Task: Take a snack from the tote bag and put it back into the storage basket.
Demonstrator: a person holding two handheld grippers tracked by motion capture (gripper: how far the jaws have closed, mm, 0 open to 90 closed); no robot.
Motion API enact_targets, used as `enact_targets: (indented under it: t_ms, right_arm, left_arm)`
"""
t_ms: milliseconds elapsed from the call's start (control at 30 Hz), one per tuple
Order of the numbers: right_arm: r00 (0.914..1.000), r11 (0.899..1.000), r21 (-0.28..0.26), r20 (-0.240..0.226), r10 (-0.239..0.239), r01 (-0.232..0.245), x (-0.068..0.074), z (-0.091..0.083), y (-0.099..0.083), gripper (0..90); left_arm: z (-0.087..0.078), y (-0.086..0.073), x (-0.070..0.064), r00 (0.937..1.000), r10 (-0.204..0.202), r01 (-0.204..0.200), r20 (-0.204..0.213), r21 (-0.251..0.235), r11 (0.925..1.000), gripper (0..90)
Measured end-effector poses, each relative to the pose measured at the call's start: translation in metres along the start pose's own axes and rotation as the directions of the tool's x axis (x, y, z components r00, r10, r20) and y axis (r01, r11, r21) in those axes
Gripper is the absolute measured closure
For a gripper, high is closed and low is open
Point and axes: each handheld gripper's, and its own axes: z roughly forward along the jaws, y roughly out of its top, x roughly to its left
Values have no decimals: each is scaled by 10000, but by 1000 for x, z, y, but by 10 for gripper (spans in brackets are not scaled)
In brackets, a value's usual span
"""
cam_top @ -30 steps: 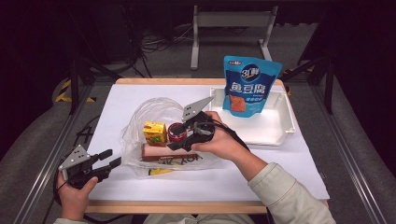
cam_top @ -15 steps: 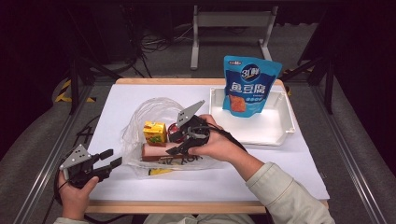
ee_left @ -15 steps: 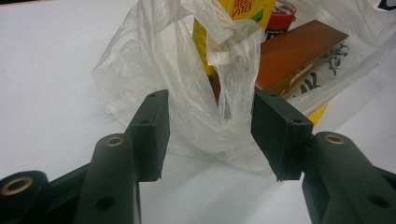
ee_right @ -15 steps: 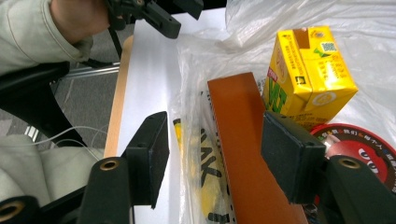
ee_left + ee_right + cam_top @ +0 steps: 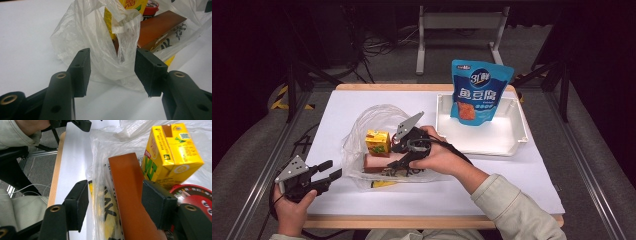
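A clear plastic bag (image 5: 372,120) lies on the white table, holding a yellow juice carton (image 5: 377,141), a brown box (image 5: 379,161) and a red-lidded tub. My right gripper (image 5: 396,161) reaches into the bag, open. In the right gripper view its jaws (image 5: 115,205) straddle the brown box (image 5: 127,195), with the carton (image 5: 172,155) and red lid (image 5: 195,197) to the right. My left gripper (image 5: 331,170) is held open near the front left edge, clear of the bag. In the left gripper view its jaws (image 5: 112,72) face the bag's crumpled end (image 5: 100,50).
A white tray (image 5: 512,145) sits at the back right with a blue pouch (image 5: 479,92) standing in it. A yellow packet with black letters (image 5: 105,220) lies under the brown box. Bare table lies in front of the bag and to its left.
My right gripper has tipped down and moved left, deeper into the bag, so its jaws now flank the brown box. The left gripper has barely moved.
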Motion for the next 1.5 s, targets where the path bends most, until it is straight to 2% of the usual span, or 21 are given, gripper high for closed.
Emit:
enact_targets:
  t_ms: [667, 933, 1133, 1500]
  right_arm:
    - [9996, 9987, 474, 217, 190, -200, -12, 26, -8, 373]
    - [9992, 9978, 663, 392, 18, -44, -13, 32, -10, 364]
    - [9992, 9978, 657, 398, 89, -115, -14, 34, -11, 361]
    - [9980, 9978, 633, 584, -252, 215, -12, 36, -9, 348]
  left_arm:
    - [0, 0, 0, 10000, 41, -41, 74, -12, 10000, 475]
    - [1, 1, 0, 9999, 64, -64, 94, -18, 10000, 475]
    - [1, 1, 0, 9999, 34, -34, 113, 14, 10000, 474]
    - [1, 1, 0, 9999, 64, -64, 100, 26, 10000, 474]
